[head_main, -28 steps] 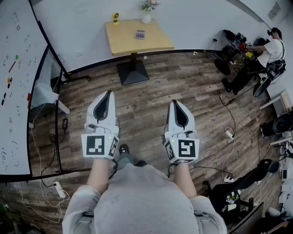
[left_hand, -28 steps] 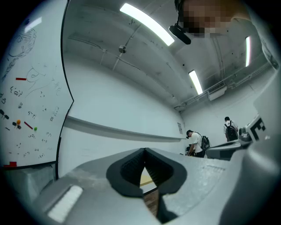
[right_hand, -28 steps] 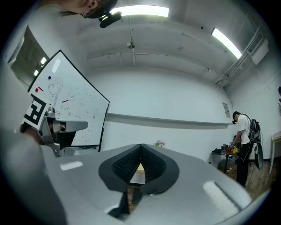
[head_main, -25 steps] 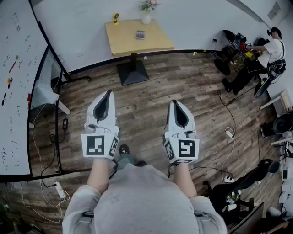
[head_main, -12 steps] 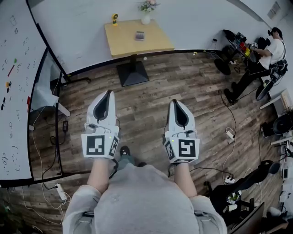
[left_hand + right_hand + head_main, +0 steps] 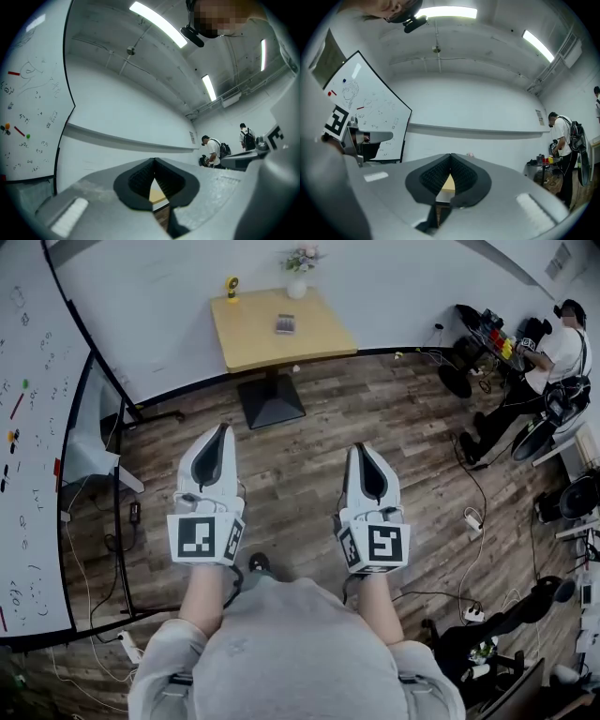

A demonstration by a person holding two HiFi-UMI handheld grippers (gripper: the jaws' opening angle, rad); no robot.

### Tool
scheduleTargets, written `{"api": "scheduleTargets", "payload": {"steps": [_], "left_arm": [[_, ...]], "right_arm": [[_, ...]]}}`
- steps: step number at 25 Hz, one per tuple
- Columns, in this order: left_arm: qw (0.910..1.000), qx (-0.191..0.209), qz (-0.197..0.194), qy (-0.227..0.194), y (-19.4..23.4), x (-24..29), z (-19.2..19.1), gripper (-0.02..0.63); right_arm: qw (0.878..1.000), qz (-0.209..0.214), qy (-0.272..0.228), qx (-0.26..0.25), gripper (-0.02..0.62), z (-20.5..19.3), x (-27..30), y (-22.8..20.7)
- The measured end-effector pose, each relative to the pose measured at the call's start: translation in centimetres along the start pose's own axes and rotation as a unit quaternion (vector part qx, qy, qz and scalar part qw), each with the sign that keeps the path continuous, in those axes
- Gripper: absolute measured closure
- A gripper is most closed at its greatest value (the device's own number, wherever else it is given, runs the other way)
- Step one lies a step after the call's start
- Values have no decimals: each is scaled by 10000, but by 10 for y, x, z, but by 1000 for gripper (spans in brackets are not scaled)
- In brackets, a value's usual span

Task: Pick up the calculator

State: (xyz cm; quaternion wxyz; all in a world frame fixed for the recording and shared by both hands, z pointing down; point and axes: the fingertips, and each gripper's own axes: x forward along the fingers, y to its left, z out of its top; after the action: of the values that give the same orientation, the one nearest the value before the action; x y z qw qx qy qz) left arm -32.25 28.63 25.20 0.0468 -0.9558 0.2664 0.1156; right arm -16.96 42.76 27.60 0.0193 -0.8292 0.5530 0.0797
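Head view: calculator [image 6: 285,324] lies on the square wooden table [image 6: 246,345] at 12 o'clock by the far wall, well apart from both grippers. Left gripper [image 6: 222,430] and right gripper [image 6: 361,449] have jaws pressed together, holding nothing, pointing toward 12 o'clock. Task status: nothing picked up; approach, jaw opening and grasp all remain.

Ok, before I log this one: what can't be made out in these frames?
- Head view: calculator too small to read its keys or display.
- Both gripper views: calculator hidden behind the shut jaws; only a sliver of table shows.
- Head view: yellow object at the table's back edge too small to identify.
- Head view: whiteboard writing cut off by the left edge, too small to read.
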Motion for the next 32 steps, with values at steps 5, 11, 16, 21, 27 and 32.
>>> {"api": "scheduleTargets", "payload": {"steps": [5,11,16,21,27,32], "left_arm": [[10000,-11,-80,14,15,24,-7,600],[9998,-51,-167,28,39,49,-17,600],[9997,-67,-249,19,56,68,-22,600],[9992,-101,-377,36,70,79,-30,600],[9986,-196,-482,115,84,85,-44,600],[9981,-271,-533,173,88,94,-51,600]], "right_arm": [[10000,-31,8,3,594,-5,27,1],[10000,-59,49,-38,594,-12,60,9],[9999,-155,55,-45,594,-17,82,13],[9996,-276,79,-50,594,-24,96,20],[9990,-394,214,2,594,-39,102,29],[9984,-491,285,39,594,-45,110,25]]}}
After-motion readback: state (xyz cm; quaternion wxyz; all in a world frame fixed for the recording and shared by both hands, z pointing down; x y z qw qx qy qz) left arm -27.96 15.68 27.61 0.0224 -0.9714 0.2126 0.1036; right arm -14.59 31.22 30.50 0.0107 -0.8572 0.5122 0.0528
